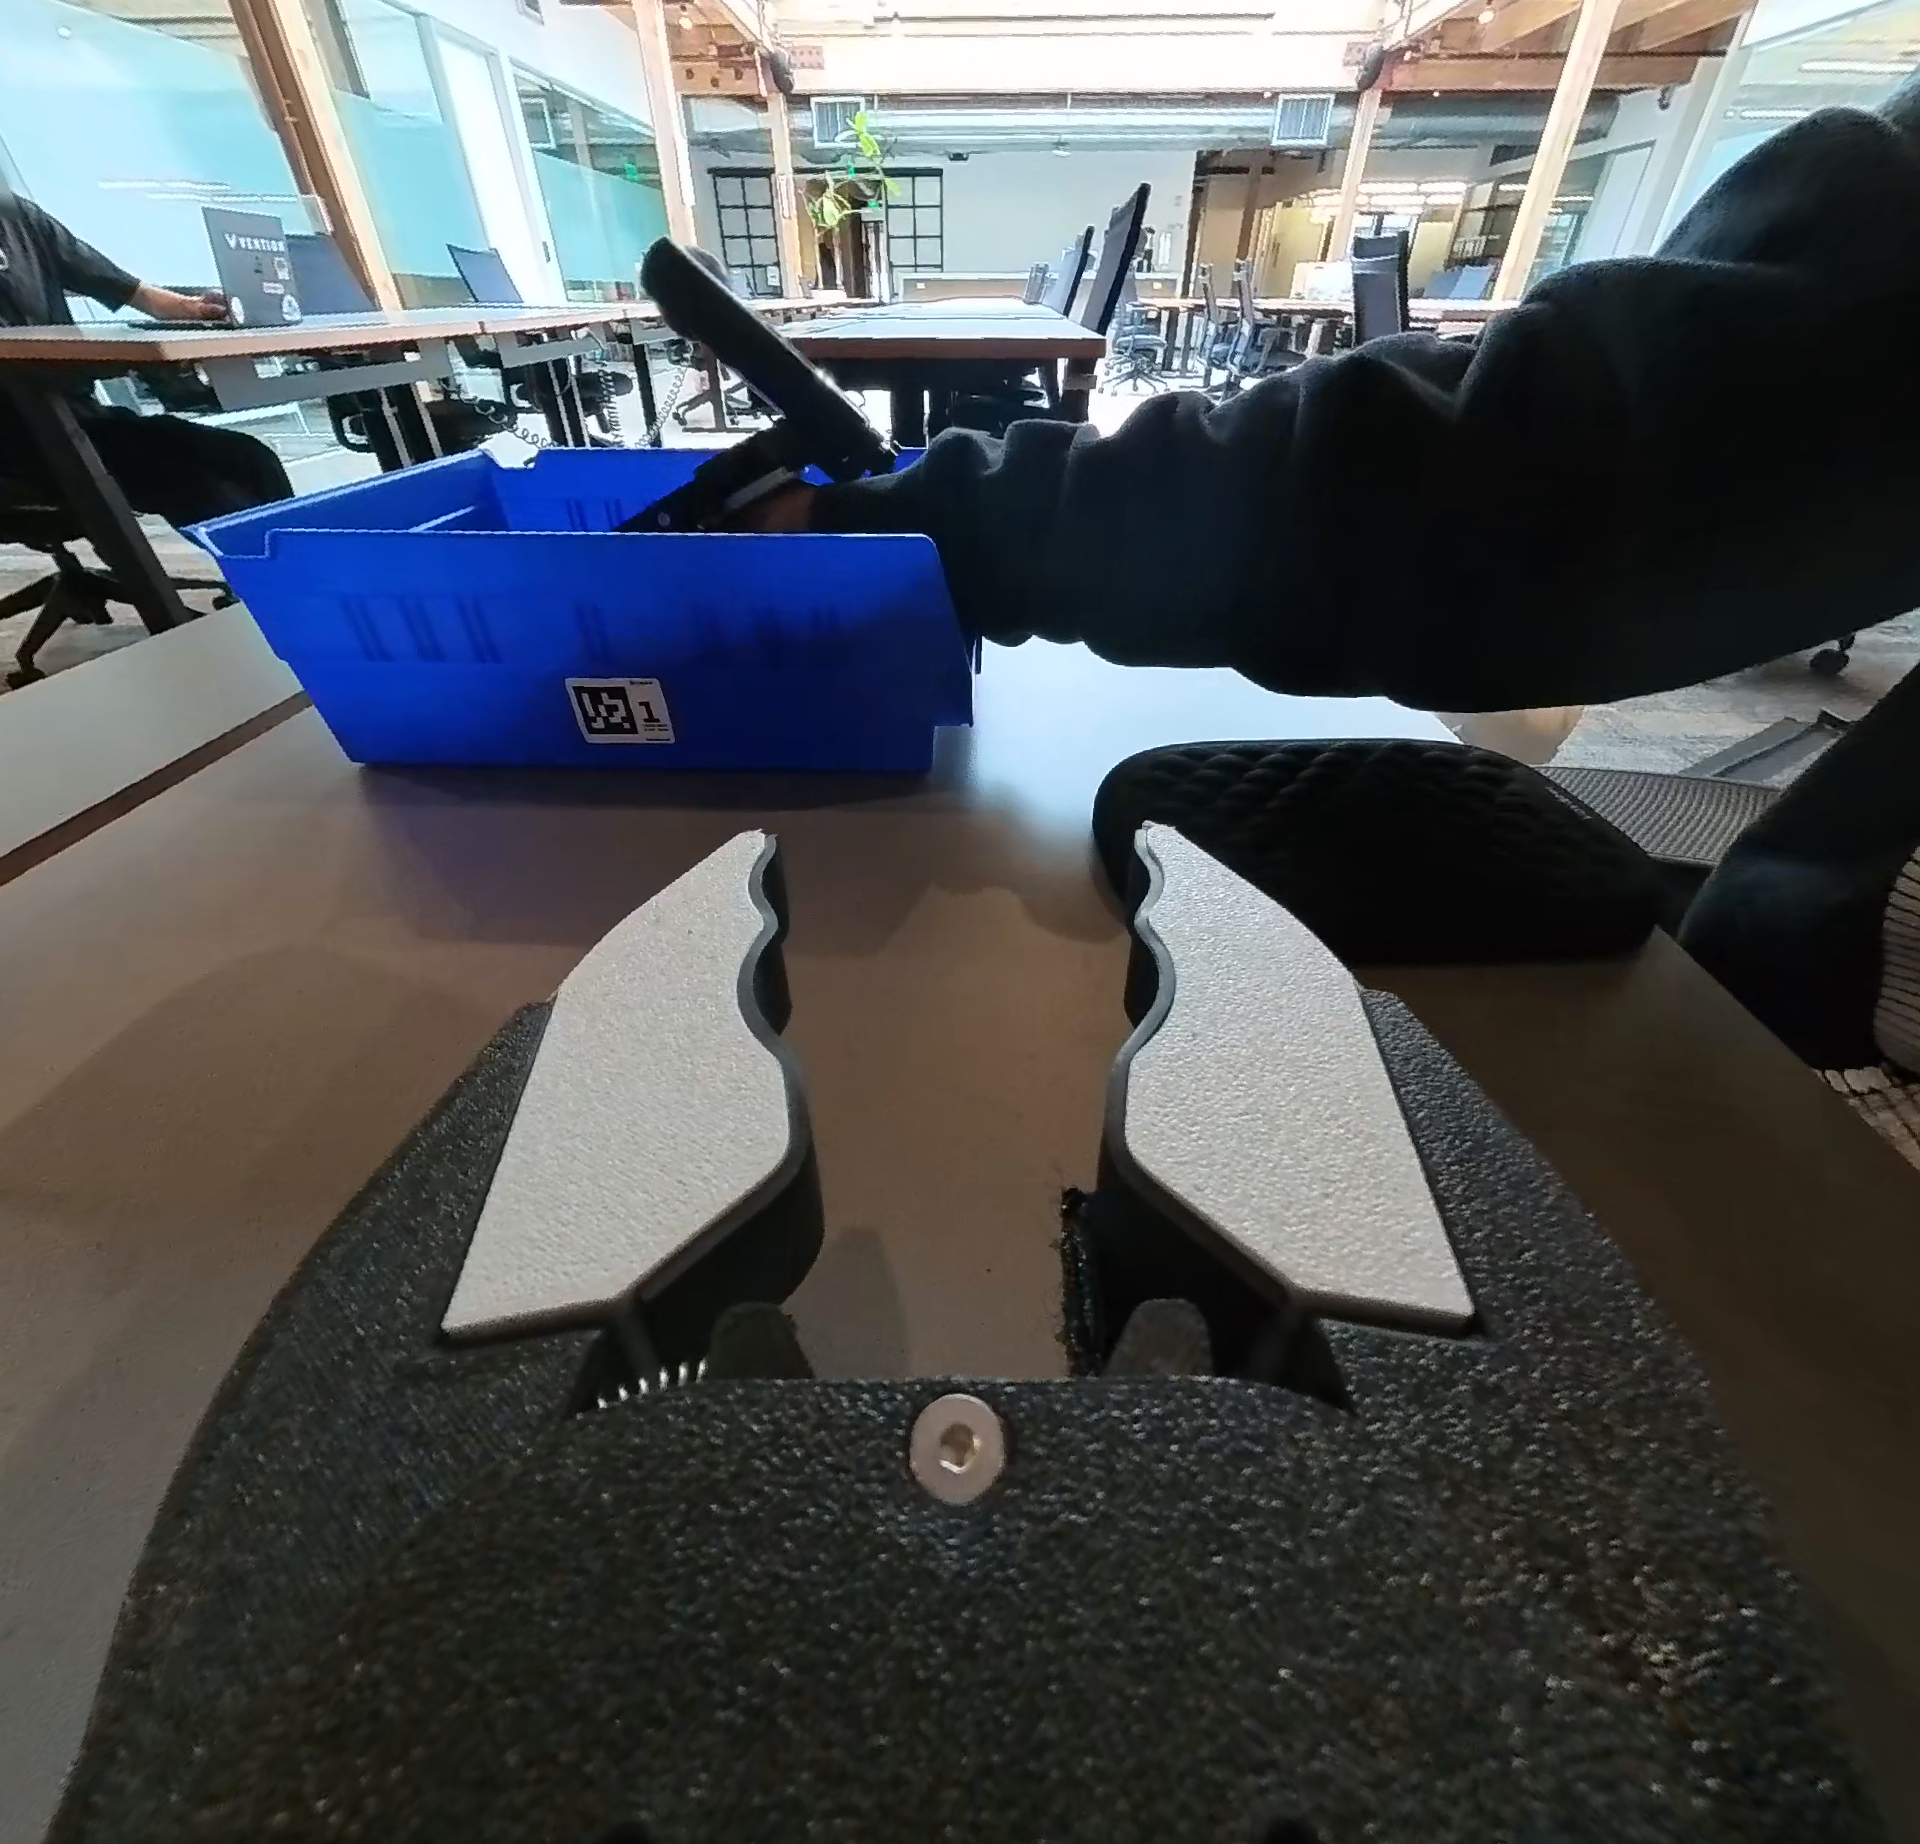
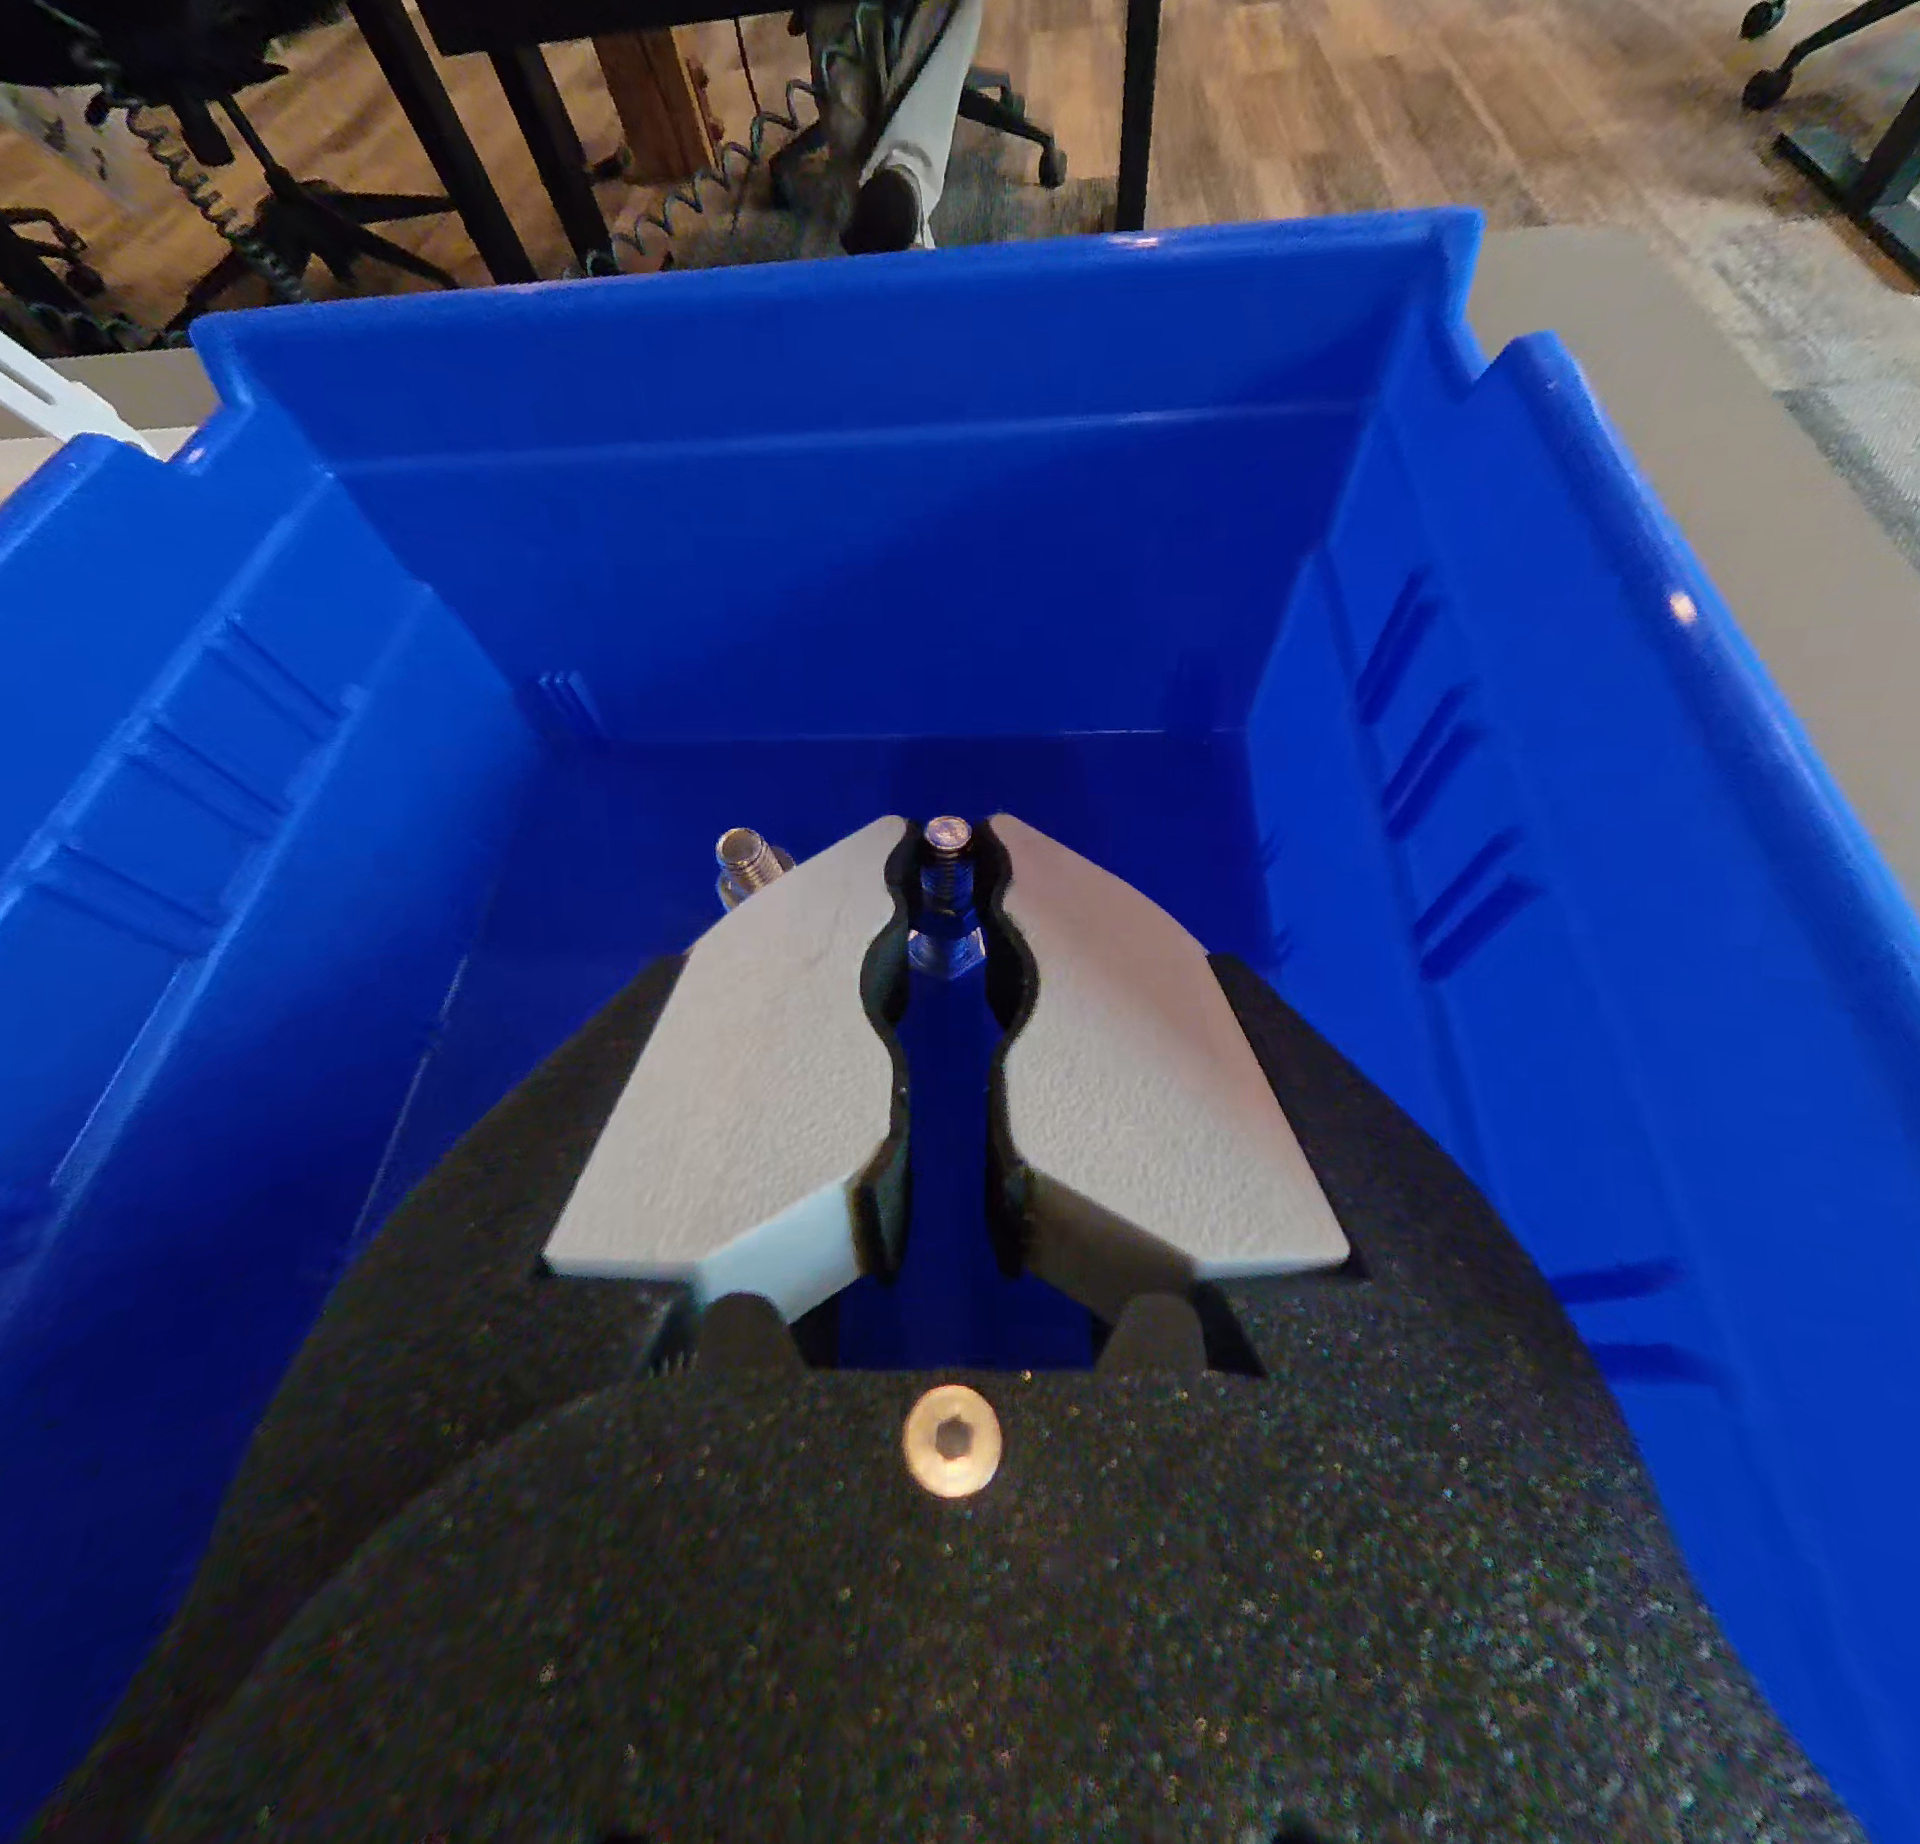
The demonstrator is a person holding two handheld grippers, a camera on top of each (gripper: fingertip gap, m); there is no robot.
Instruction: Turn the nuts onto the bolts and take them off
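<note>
Bolts of threaded silver steel stand upright inside the blue plastic bin (image 2: 810, 547): one (image 2: 948, 864) between my right hand-held gripper's (image 2: 945, 844) narrowed fingers, contact unclear, another (image 2: 750, 859) just left. My left hand-held gripper (image 1: 956, 849) hovers wide over the brown counter (image 1: 260, 963).

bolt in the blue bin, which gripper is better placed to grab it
Right. The right gripper is inside the blue bin, fingers either side of the upright bolt. The left gripper hangs open over the table, outside the bin.
</note>
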